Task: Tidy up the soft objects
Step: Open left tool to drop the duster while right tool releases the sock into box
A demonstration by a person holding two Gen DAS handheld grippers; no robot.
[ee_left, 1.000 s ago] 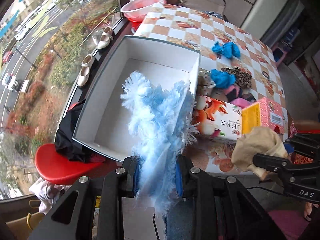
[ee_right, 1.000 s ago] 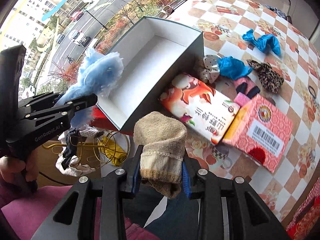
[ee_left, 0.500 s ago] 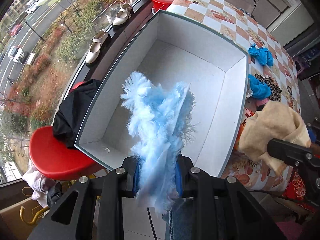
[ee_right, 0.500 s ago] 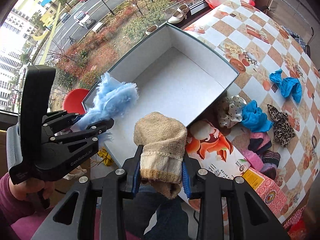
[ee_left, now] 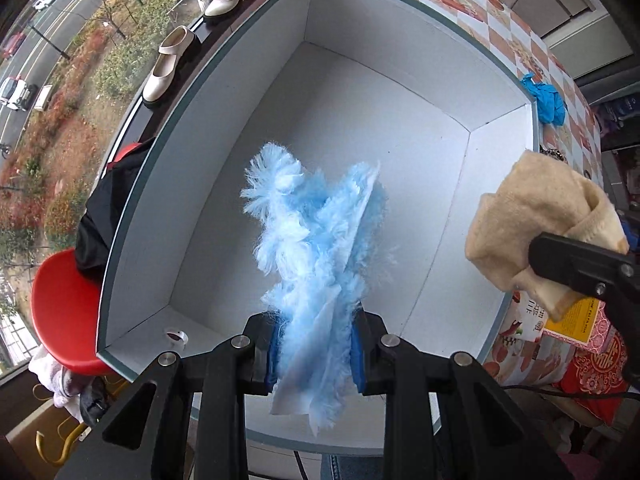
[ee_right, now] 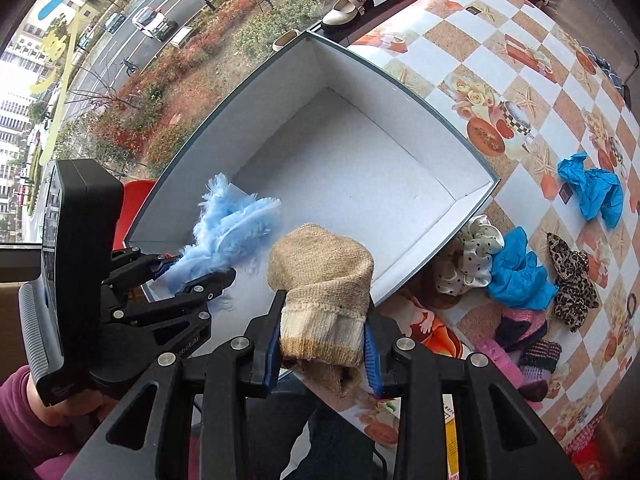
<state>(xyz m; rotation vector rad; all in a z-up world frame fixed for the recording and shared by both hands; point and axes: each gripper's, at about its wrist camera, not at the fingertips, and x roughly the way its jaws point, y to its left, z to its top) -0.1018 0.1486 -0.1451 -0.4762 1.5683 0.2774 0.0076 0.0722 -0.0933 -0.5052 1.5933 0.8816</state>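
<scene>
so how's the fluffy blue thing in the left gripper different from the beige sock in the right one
The fluffy blue sock is pale blue with long, wispy pile; the beige sock is tan, a tight flat knit with a lighter cuff. The fluffy blue sock stands up loose and splayed above the left gripper; the beige sock sits folded into a compact bundle in the right gripper. Both are clamped between shut jaws, over the open white box.
</scene>
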